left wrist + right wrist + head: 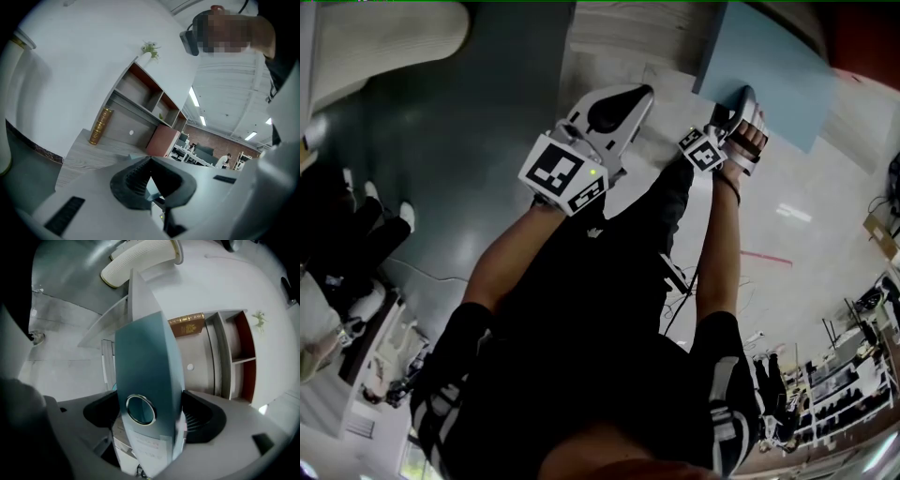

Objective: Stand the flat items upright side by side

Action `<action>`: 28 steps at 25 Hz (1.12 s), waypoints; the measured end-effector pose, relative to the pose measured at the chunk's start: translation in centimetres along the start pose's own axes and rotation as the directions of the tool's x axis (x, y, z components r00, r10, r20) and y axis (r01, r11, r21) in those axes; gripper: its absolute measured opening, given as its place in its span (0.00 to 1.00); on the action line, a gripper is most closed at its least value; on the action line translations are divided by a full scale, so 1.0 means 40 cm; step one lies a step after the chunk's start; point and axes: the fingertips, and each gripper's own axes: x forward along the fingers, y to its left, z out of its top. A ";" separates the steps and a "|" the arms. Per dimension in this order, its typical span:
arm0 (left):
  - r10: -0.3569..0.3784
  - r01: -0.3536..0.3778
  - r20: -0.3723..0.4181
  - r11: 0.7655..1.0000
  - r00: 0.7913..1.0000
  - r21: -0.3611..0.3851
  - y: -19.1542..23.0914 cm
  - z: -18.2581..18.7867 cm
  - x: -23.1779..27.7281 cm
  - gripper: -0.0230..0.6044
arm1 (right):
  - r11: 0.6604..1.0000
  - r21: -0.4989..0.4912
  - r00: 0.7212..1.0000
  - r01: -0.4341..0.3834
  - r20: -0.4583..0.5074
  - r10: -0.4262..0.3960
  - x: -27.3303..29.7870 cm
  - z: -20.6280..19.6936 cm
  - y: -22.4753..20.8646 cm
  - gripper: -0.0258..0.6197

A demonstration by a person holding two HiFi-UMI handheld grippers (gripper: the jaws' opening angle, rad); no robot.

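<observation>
Near the far edge of the wooden desk [609,37], the right gripper [748,101] has a blue binder [147,362] between its fingers [202,417]. These fingers stand wide apart and do not seem to press on the binder, so the gripper is open around it. The spine of the binder faces the right gripper view, with a round metal-rimmed hole and a white label under it. Behind the binder I see a white flat item [140,291], a brown book [187,326] with gold print, and a shelf unit [234,357]. The left gripper [628,101] is apart from the binder, with its fingers [133,180] closed together and nothing between them.
</observation>
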 end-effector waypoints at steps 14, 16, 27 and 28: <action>-0.023 0.023 0.021 1.000 1.000 -0.014 -0.020 0.037 -0.019 0.07 | 0.991 0.001 0.986 -0.133 0.106 0.132 -0.097 0.016 -0.030 0.58; -0.031 0.032 0.030 0.999 0.999 -0.022 -0.034 0.070 -0.033 0.07 | 0.987 0.009 0.977 -0.160 0.145 0.157 -0.133 0.043 -0.057 0.57; -0.052 0.048 0.060 0.997 0.997 0.065 -0.170 0.213 0.008 0.07 | 0.926 0.263 0.912 -0.271 0.378 0.160 -0.243 0.038 -0.290 0.52; -0.045 0.040 0.072 0.997 0.996 0.069 -0.194 0.235 0.016 0.07 | 0.905 0.320 0.905 -0.281 0.403 0.138 -0.250 0.023 -0.340 0.52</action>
